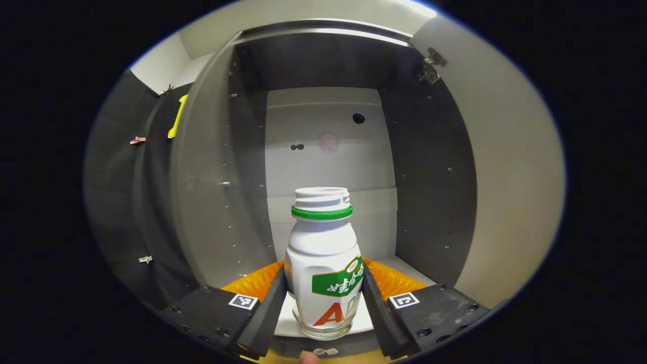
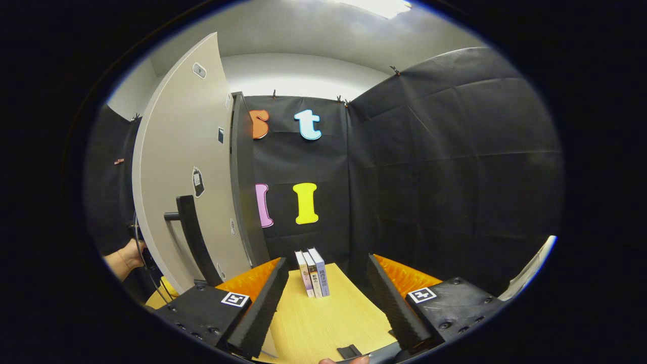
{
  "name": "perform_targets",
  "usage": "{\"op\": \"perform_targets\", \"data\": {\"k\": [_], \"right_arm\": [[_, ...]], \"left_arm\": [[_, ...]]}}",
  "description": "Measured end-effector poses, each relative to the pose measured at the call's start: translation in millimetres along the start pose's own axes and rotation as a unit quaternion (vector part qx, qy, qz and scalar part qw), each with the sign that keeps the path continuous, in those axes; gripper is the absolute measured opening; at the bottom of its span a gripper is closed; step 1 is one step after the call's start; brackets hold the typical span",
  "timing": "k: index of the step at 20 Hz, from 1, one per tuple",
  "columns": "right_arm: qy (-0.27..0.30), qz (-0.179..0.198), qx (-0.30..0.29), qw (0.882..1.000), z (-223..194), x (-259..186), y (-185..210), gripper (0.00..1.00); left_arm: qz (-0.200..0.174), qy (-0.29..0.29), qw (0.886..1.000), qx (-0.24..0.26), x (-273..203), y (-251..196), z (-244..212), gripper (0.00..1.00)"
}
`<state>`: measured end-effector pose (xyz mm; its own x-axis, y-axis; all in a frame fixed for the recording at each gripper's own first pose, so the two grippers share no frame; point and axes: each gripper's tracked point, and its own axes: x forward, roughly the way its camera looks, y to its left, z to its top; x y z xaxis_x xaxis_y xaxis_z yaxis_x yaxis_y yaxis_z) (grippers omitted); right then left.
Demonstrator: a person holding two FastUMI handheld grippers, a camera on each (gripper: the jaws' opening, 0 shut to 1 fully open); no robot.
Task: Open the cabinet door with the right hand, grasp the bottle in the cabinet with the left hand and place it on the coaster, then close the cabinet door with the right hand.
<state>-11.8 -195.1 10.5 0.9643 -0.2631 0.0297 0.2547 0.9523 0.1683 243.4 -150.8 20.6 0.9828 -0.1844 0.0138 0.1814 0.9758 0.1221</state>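
Note:
A white bottle with a green neck ring and no cap stands upright on the pale floor of the open cabinet. My left gripper reaches into the cabinet, and both fingers press against the bottle's sides. The cabinet door is swung open on the right in the left gripper view. In the right gripper view the same door stands open at the left, showing its black bar handle. My right gripper is open with nothing between its fingers, to the right of the handle.
Three books stand upright on the light wooden table ahead of the right gripper. A person's hand shows at the left behind the door. A small black object lies at the table's near edge.

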Motion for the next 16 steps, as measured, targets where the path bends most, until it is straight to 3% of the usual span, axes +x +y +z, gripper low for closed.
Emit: {"op": "perform_targets", "data": {"k": [4, 8, 16], "right_arm": [[-0.007, 0.003, 0.001, 1.0, 4.9, -3.8, 11.6, 0.98], [-0.012, 0.007, -0.009, 1.0, 5.8, -9.1, 25.4, 0.98], [-0.029, -0.002, -0.029, 0.999, 8.4, -12.9, 44.1, 0.98]], "left_arm": [[0.009, -0.017, 1.0, 0.017, -47.8, 28.3, -2.6, 0.79], [0.015, -0.025, 1.0, -0.01, -90.6, 57.6, -20.4, 0.79], [0.017, -0.024, 0.999, -0.038, -141.6, 112.0, -98.8, 0.79]]}}
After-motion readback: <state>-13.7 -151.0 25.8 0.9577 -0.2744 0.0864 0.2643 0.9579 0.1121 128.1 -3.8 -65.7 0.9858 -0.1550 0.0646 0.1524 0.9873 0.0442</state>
